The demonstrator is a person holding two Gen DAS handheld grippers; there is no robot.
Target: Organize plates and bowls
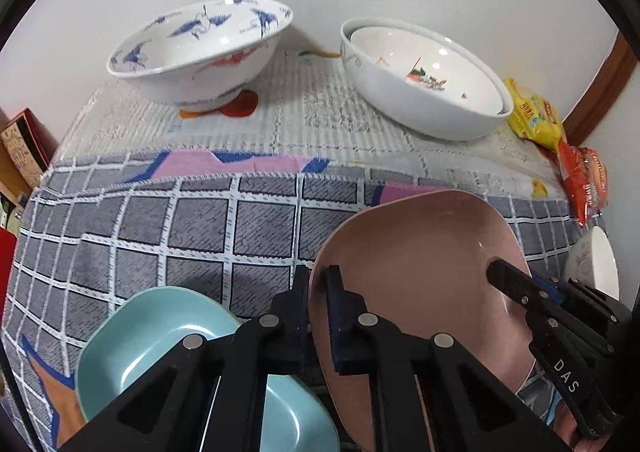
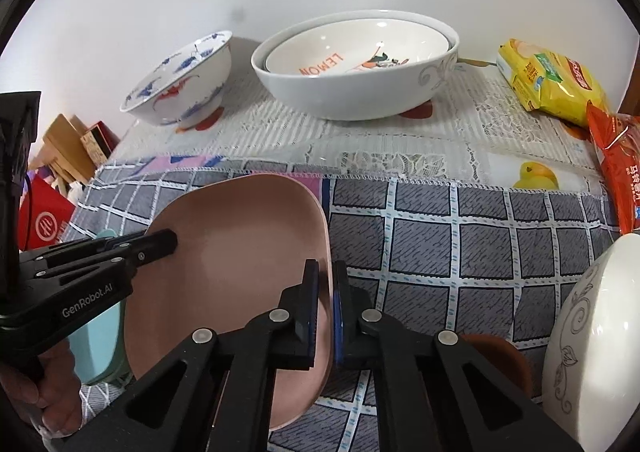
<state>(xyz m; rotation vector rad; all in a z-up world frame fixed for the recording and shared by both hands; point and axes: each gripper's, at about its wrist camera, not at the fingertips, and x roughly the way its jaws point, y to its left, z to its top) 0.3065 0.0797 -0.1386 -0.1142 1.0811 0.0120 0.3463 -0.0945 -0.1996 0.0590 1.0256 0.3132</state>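
Observation:
A pink square plate (image 1: 420,264) is held between both grippers above the checked cloth; it also shows in the right wrist view (image 2: 240,244). My left gripper (image 1: 318,280) is shut on its left rim. My right gripper (image 2: 326,272) is shut on its right rim, and it also shows in the left wrist view (image 1: 496,272). A light blue square dish (image 1: 156,340) lies below left of the plate. A blue-crane bowl (image 1: 200,48) and two nested white bowls (image 1: 424,80) stand at the back. A white bowl (image 2: 596,336) with a vine pattern is at the right.
Yellow (image 2: 548,80) and red (image 2: 620,168) snack bags lie at the back right. A brown dish (image 2: 500,360) sits beside the vine-pattern bowl. The table has a grey checked cloth (image 2: 440,240) in front and white lace behind. Boxes (image 2: 72,148) stand off the table's left edge.

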